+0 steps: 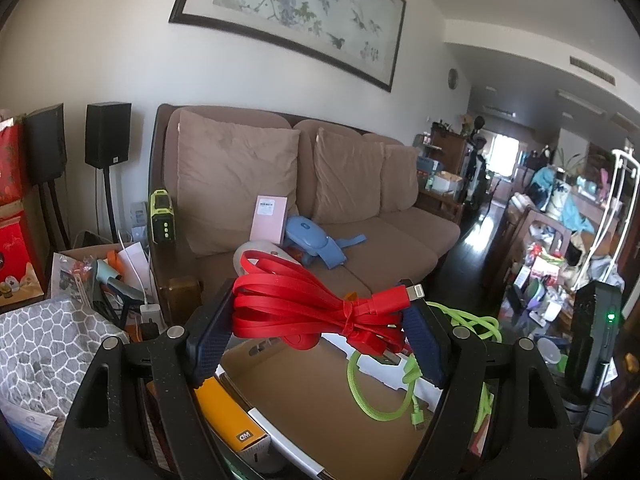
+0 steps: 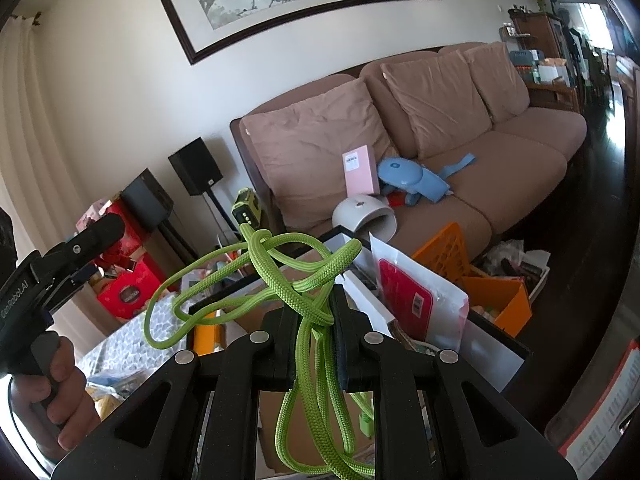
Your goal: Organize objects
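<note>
A bundled red flat cable (image 1: 308, 304), tied at its middle, hangs between the blue pads of my left gripper (image 1: 316, 340), which is shut on it above a cardboard box (image 1: 320, 384). A green braided cable (image 2: 308, 292) is pinched in my right gripper (image 2: 314, 336), its loops rising above the fingers and its ends trailing down into the box. In the left wrist view the green cable (image 1: 384, 396) droops into the box at lower right. A hand (image 2: 60, 384) grips the left tool's handle at the left of the right wrist view.
A brown sofa (image 1: 340, 216) stands behind with a pink box (image 1: 269, 218), a blue toy (image 1: 316, 240) and a white dome-shaped object (image 2: 362, 216). An orange crate (image 2: 472, 280) and a red-and-white pouch (image 2: 416, 296) sit by the box. Speakers (image 1: 107, 134) stand left.
</note>
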### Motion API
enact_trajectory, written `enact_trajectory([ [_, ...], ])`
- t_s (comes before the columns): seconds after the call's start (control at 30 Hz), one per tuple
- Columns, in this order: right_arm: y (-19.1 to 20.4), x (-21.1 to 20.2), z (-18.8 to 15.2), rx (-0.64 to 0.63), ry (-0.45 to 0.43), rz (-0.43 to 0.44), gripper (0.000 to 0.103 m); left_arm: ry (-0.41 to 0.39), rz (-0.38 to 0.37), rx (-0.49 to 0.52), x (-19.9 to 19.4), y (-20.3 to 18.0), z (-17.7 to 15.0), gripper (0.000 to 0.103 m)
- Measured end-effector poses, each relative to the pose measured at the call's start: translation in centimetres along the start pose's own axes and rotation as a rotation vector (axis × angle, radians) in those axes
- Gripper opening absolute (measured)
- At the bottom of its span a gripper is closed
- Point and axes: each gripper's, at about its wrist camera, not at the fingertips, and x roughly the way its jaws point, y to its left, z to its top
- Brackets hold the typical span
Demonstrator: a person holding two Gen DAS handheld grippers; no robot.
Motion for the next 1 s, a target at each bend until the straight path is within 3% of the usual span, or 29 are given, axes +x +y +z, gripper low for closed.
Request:
enact_trajectory([
  [1.0, -0.1, 1.0, -0.5, 0.004, 0.052, -0.006, 0.014, 0.039, -0.013, -0.004, 1.1, -0.4, -1.2, 0.075],
])
